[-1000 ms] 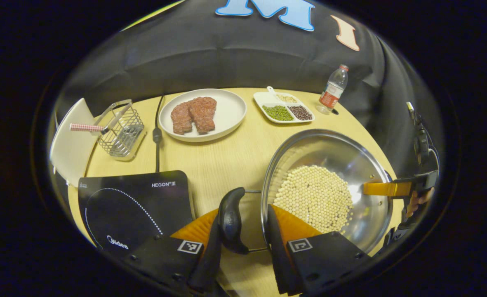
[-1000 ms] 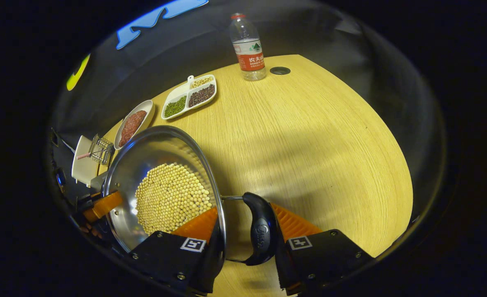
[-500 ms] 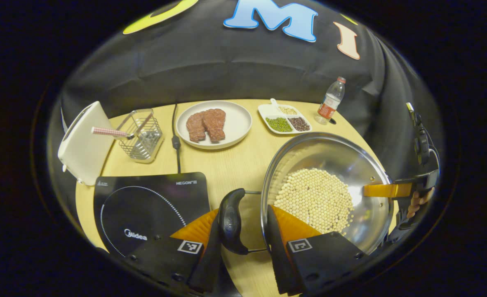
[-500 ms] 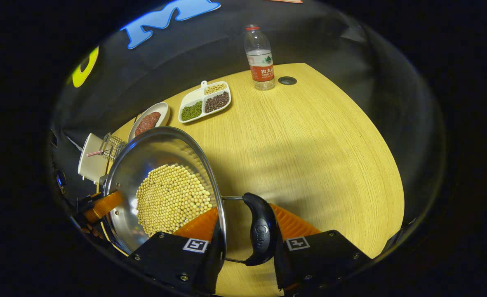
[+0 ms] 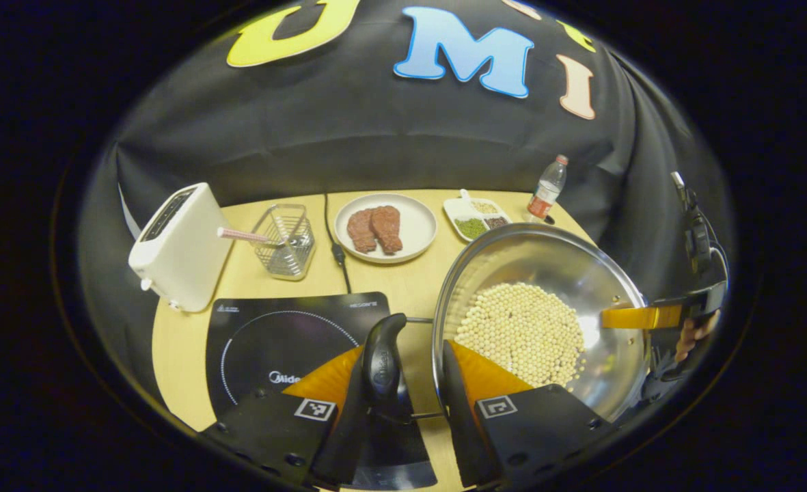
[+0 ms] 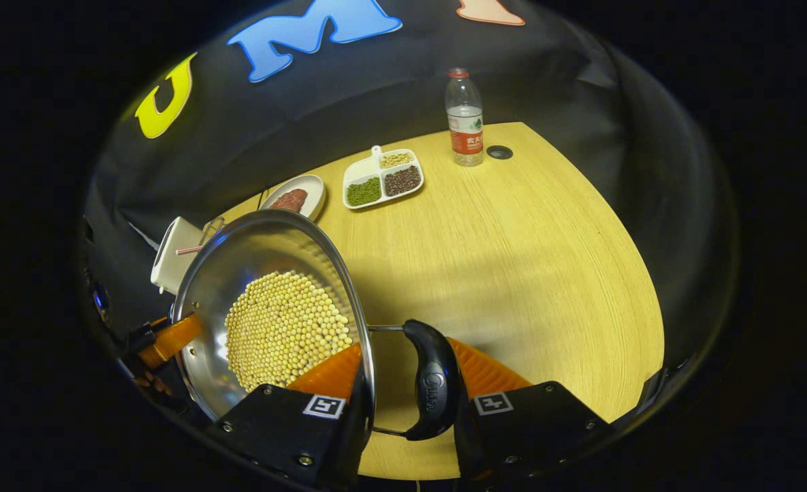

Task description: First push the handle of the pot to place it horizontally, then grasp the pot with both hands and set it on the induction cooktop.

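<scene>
A steel pot [image 5: 546,266] with a layer of pale beans [image 5: 519,331] hangs tilted above the wooden table [image 6: 512,260]. My left gripper [image 5: 403,345] is shut on the pot's black left handle [image 5: 383,359], with one finger outside the handle and the other inside the rim. In the same way my right gripper [image 6: 406,342] is shut on the right handle [image 6: 432,386]. Its orange finger [image 5: 642,316] shows at the pot's far rim. The black induction cooktop [image 5: 287,335] lies on the table, below and left of the pot.
Behind the cooktop stand a white toaster [image 5: 178,246] and a wire basket [image 5: 283,239]. A power cable [image 5: 338,253] runs back from it. A plate of meat [image 5: 385,227], a divided dish of beans [image 5: 477,219] and a water bottle [image 6: 465,123] stand along the back.
Both grippers have lifted the pot higher, and the table has dropped away. In the left gripper view the cooktop has slid to the right, towards the spot under the left handle.
</scene>
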Action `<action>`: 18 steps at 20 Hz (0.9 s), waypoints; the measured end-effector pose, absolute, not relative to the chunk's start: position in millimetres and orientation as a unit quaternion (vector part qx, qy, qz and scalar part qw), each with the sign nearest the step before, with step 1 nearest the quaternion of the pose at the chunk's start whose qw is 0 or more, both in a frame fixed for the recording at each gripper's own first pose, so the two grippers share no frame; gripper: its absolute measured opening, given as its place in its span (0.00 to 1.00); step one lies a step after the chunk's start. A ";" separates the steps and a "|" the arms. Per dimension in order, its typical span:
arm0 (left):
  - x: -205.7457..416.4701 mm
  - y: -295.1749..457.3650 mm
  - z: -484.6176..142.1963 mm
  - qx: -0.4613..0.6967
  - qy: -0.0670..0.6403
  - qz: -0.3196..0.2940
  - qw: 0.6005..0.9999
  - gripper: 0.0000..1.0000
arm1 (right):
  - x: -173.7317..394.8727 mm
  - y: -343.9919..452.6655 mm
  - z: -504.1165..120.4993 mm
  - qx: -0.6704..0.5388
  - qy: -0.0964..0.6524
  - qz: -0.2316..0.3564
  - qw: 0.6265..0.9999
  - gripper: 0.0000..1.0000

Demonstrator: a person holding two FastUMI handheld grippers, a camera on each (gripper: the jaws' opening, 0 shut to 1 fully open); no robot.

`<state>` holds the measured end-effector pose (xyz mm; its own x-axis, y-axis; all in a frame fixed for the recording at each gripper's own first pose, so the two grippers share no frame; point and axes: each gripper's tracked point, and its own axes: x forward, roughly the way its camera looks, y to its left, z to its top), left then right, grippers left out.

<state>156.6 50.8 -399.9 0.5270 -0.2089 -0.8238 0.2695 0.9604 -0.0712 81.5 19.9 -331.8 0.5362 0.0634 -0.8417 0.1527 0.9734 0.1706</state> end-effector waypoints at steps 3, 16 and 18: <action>149.1 72.6 -394.7 0.031 0.469 -0.137 0.872 0.61 | 74.1 38.2 -327.5 0.102 0.479 -0.025 0.871 0.53; 134.5 171.5 -386.5 0.020 0.479 -0.108 0.871 0.58 | 68.1 123.5 -335.6 0.087 0.492 -0.004 0.866 0.53; 133.6 183.5 -385.5 0.018 0.482 -0.105 0.870 0.58 | 69.1 134.6 -338.3 0.088 0.495 -0.001 0.864 0.54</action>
<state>133.6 183.5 -385.5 0.5137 -0.1647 -0.8420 0.1990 0.9775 -0.0698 69.1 134.6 -338.3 0.5101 0.0858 -0.8558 0.0886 0.9845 0.1515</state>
